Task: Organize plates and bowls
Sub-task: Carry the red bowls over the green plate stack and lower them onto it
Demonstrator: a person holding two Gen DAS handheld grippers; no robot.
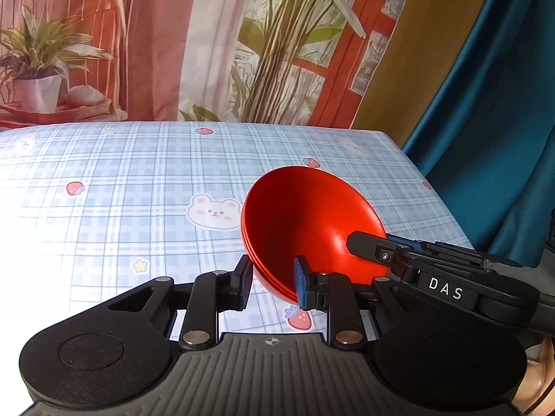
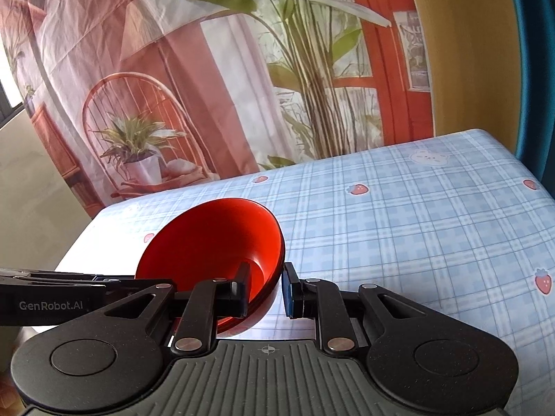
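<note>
A stack of red bowls [image 1: 305, 222] is held tilted over the plaid tablecloth [image 1: 138, 180], its open side facing the cameras. My left gripper [image 1: 272, 286] is shut on the near left rim, with one pad inside and one outside. From the right, my right gripper [image 1: 374, 241] reaches in and clamps the opposite rim. In the right wrist view the same red bowls [image 2: 208, 242] sit between the pads of my right gripper [image 2: 265, 291], which is shut on the rim. My left gripper [image 2: 128, 279] comes in from the left at the bowls' far edge.
The table [image 2: 416, 225] wears a blue plaid cloth printed with bears and strawberries. A printed backdrop [image 1: 208, 52] of plants and a chair hangs right behind it. A teal curtain [image 1: 485, 121] hangs past the table's right edge.
</note>
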